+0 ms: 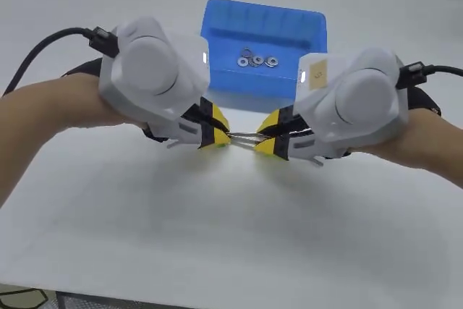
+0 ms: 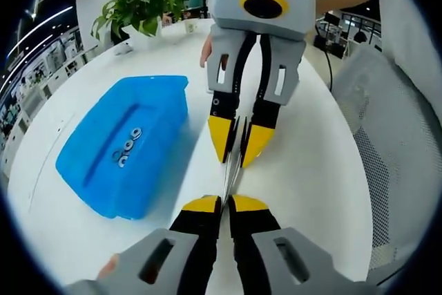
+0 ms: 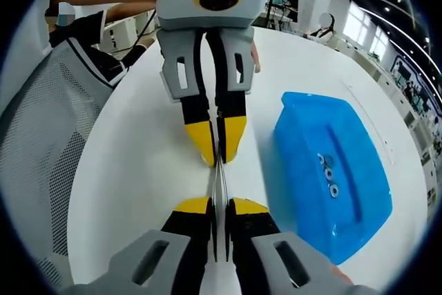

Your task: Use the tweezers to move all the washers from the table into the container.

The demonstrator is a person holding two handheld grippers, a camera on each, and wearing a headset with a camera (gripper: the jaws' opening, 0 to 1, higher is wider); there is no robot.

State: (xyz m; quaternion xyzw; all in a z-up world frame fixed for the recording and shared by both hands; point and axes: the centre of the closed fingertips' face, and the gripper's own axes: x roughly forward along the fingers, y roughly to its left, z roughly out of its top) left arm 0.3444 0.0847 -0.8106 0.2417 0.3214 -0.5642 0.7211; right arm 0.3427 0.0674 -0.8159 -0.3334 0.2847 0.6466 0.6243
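Tweezers [image 1: 242,137], one pair, held level above desk [image 1: 217,236] with long axis running left-right, narrow end pinched in left tool [image 1: 221,135], parted arms clamped in right tool [image 1: 266,140]; about four washers [image 1: 257,61] lying in single blue container [image 1: 217,27] beyond.

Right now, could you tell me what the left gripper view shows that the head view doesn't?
The left gripper view adds a potted plant and mesh chair. The head view adds the left gripper's white body and the forearm behind it. Both show the blue container holding washers, and the right gripper and left gripper shut on the tweezers.
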